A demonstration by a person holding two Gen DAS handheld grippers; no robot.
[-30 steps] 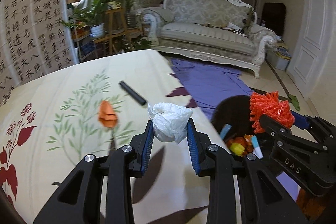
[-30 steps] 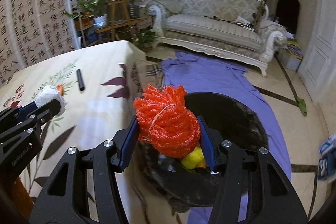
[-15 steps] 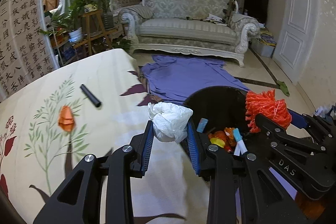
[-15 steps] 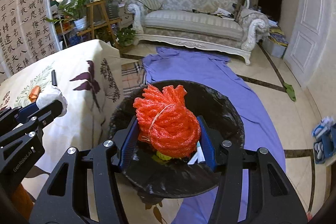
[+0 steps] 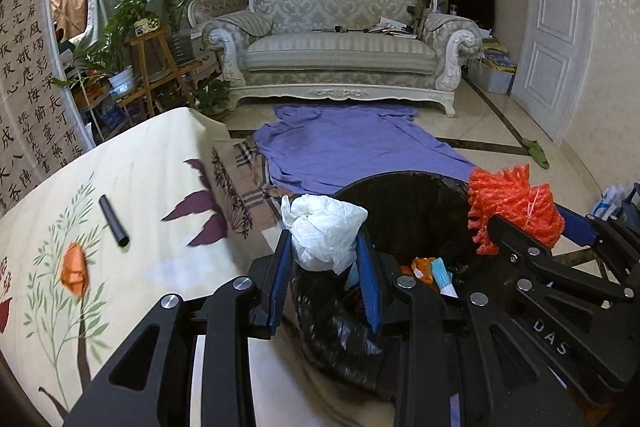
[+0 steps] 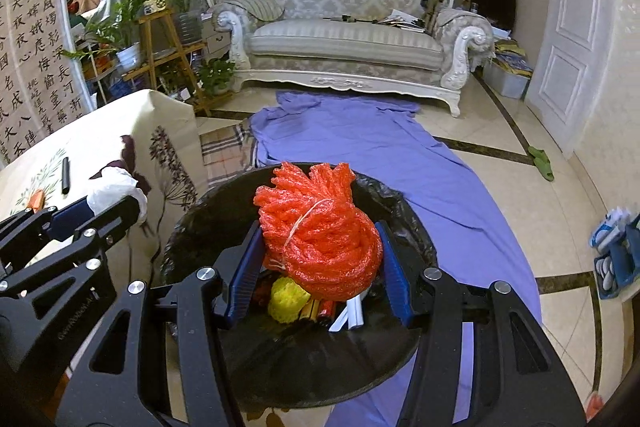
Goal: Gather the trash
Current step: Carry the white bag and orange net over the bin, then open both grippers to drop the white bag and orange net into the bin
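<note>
Left gripper [image 5: 325, 269] clamps a crumpled white plastic wad [image 5: 322, 231] at the black bin's [image 5: 416, 203] nine o'clock rim. Right gripper [image 6: 318, 269] clamps a knobbly orange mesh bundle [image 6: 318, 235] above the bin's centre.

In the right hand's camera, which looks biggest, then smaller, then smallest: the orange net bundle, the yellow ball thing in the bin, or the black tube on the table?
1. orange net bundle, though it is nearest the camera
2. yellow ball
3. black tube, farthest away

bin mouth [image 6: 404, 211]: open above | table edge [image 6: 176, 131]: left (close)
</note>
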